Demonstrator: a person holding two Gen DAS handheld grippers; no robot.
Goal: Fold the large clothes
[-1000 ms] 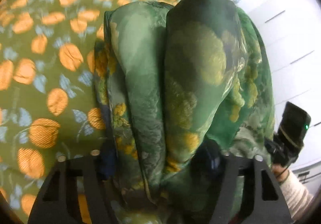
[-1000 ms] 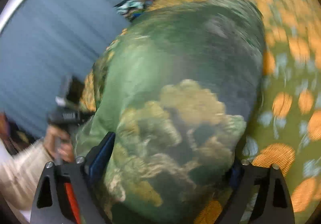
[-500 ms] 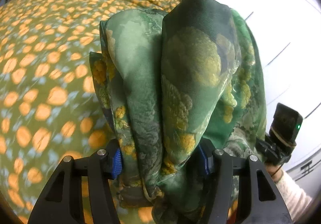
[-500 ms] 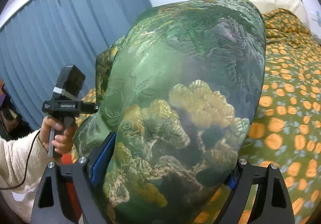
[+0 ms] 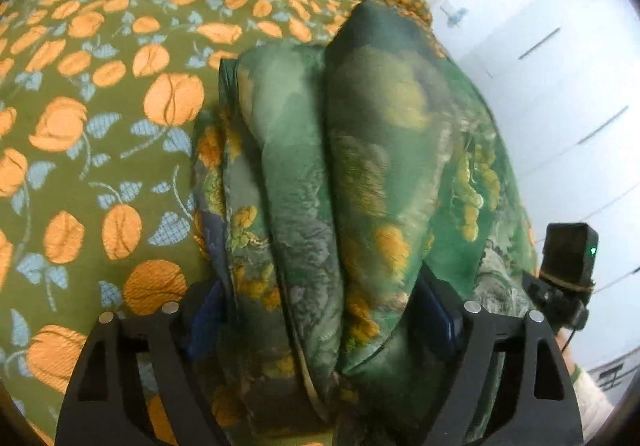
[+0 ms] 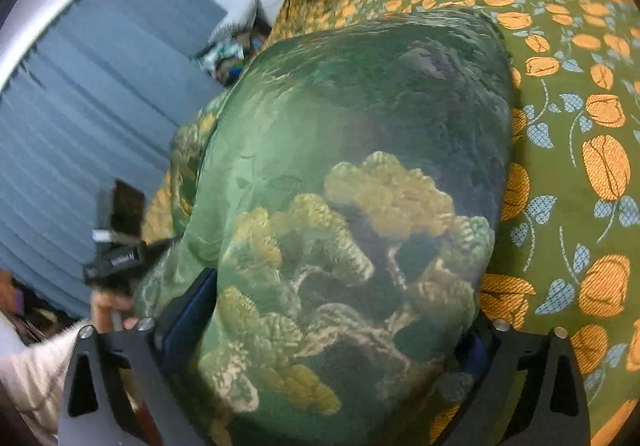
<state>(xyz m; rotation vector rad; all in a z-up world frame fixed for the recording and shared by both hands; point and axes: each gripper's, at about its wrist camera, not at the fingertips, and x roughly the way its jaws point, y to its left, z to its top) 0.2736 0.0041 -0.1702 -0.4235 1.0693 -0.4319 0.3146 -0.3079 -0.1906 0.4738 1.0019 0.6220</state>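
1. Fabric fills the middle of both wrist views: the green garment (image 5: 360, 174), a bulky folded bundle with yellow tree print, sits directly between the fingers of each gripper and bulges forward and up from them.
2. On the left gripper (image 5: 320, 310) the jaws are opening. The bundle is between them as several thick folds standing side by side, and its cloth looks in contact with the blue pads on both sides.
3. On the right gripper (image 6: 340, 334) the jaws are also opening and stand very wide. The garment (image 6: 360, 174) shows one broad smooth face here and spans the whole gap, so I judge that the pads are on it for now.
4. The long axis of the bundle runs from one gripper to the other. In the left view the right gripper's handle is just past the right end of the bundle; in the right view the left one is at the left end.
5. The bundle is over the bed (image 5: 100, 126) with the orange flower cover, which lies beyond and below it. I cannot tell if its underside touches the cover.
6. Neither hand is nearer; each holds one end.
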